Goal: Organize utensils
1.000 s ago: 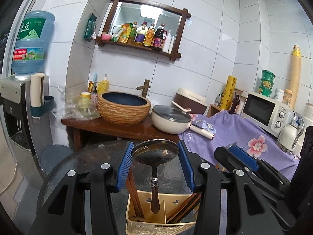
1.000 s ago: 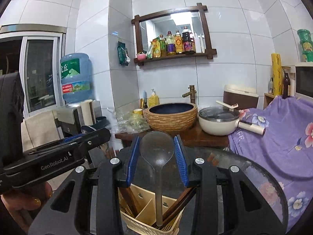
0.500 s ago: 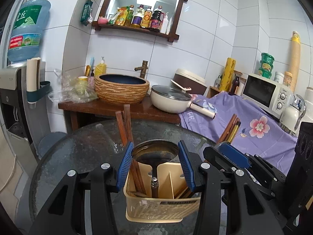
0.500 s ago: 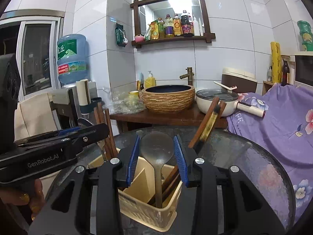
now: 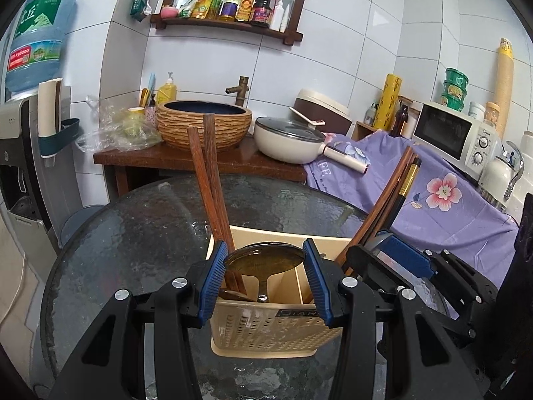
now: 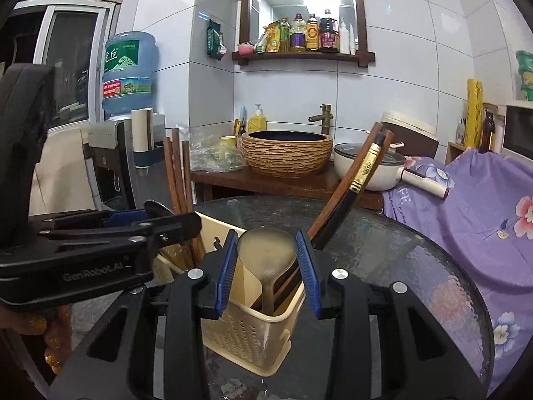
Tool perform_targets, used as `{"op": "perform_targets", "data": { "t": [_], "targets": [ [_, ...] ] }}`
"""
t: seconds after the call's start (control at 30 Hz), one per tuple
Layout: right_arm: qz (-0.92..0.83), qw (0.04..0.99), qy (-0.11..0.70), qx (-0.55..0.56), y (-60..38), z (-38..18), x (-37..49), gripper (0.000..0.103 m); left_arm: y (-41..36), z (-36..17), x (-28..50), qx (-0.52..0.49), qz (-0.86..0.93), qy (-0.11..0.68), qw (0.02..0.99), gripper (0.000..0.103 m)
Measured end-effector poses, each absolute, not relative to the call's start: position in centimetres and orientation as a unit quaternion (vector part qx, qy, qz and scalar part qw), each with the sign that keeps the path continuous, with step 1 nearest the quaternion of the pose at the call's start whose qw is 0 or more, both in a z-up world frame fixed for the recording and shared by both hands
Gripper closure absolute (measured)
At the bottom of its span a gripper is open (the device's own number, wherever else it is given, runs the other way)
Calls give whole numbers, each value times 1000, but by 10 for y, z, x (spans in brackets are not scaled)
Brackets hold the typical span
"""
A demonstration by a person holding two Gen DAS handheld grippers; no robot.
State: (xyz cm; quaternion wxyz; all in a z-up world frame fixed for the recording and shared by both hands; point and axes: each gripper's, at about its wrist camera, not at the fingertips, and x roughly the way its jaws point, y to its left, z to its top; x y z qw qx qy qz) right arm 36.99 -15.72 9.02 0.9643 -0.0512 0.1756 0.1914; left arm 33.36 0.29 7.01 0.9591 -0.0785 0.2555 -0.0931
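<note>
Spoons (image 5: pixel 265 260) clenched by both tools over a beige caddy (image 5: pixel 263 333) on the round glass table (image 5: pixel 133 233), white-tiled room.

My left claw (image 5: pixel 265 273) grips a dark metal spoon (image 5: pixel 265 260) by the bowl, handle down in the cream perforated utensil basket (image 5: pixel 266 336). My right claw (image 6: pixel 267 266) grips a grey spoon (image 6: pixel 267 250) the same way, handle down in that basket. Brown chopsticks (image 5: pixel 208 183) stand in the left compartment, more chopsticks (image 5: pixel 393 196) lean out on the right.
</note>
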Motion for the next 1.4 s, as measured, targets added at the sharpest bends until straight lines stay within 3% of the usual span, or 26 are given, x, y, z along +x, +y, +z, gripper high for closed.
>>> {"op": "perform_targets", "data": {
  "t": [0.37, 0.47, 0.7, 0.83, 1.0, 1.1, 1.13, 1.4],
  "targets": [
    [183, 966, 169, -65, -157, 91, 368, 64, 7, 71, 331, -81, -99, 260, 957, 57],
    [183, 966, 172, -60, -160, 90, 369, 56, 7, 73, 329, -81, -96, 254, 959, 57],
    [187, 967, 169, -49, -167, 92, 363, 50, 13, 78, 322, -87, -100, 246, 960, 56],
    [195, 965, 174, -28, -177, 94, 353, 44, 18, 82, 307, -94, -94, 230, 964, 44],
    [186, 966, 181, -8, -196, 91, 319, 21, 26, 85, 262, -89, -72, 185, 976, 16],
    [186, 966, 180, -5, -206, 85, 290, 10, 30, 79, 231, -76, -61, 167, 981, 7],
    [186, 966, 179, -2, -209, 83, 281, 6, 32, 74, 219, -74, -57, 164, 982, 7],
    [193, 969, 149, -47, -210, 53, 180, 6, 40, 32, 135, -72, -30, 155, 985, 6]
  ]
}}
